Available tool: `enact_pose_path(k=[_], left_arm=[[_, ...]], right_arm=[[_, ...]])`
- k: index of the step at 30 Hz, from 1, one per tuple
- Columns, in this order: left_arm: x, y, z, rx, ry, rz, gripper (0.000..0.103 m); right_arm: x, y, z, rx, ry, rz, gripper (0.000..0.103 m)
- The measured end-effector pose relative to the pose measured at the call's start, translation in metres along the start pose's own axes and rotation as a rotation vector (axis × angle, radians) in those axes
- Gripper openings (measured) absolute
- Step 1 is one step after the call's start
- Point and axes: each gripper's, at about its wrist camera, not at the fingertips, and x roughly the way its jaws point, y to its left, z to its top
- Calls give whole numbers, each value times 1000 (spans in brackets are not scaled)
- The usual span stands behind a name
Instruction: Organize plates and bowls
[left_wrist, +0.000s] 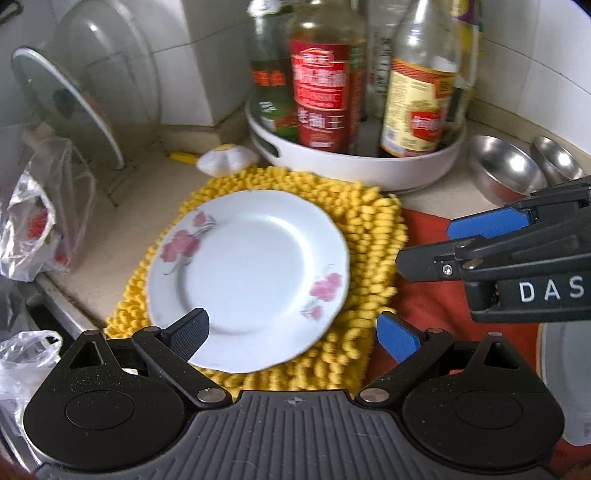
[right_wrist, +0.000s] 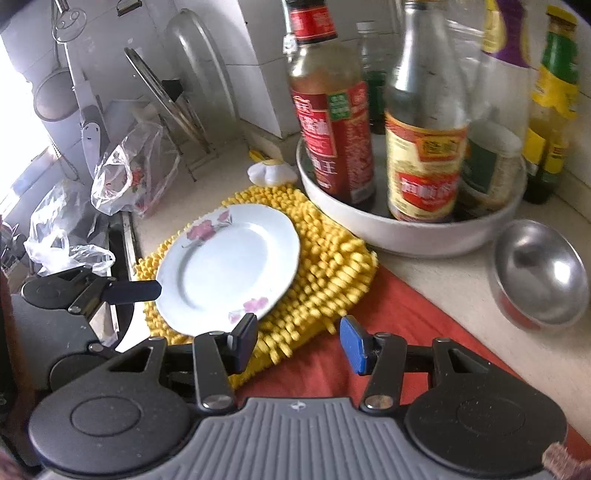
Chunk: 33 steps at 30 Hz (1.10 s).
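Flowered plate (left_wrist: 251, 277) sits mid-frame on the yellow mat (left_wrist: 369, 236), and the left claw (left_wrist: 295, 332) hangs spread wide and empty at its lower rim: clearly the nearer hand. Right claw (right_wrist: 299, 341), part open and empty, hovers lower right over the red cloth (right_wrist: 388, 321); the plate lies to its upper left.

Floral white plate (left_wrist: 255, 273) flat on yellow mat (left_wrist: 373, 236)
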Motion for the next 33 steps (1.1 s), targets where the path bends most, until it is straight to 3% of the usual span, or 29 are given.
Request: enact_pose_path(k=[12,33], left_arm=[[19,45,11,-60,33,24,100],[59,59,22,-45,91,-41,102]], right_arm=[[43,13,20,18,30,-8,46],[91,17,27,74,122,10,46]])
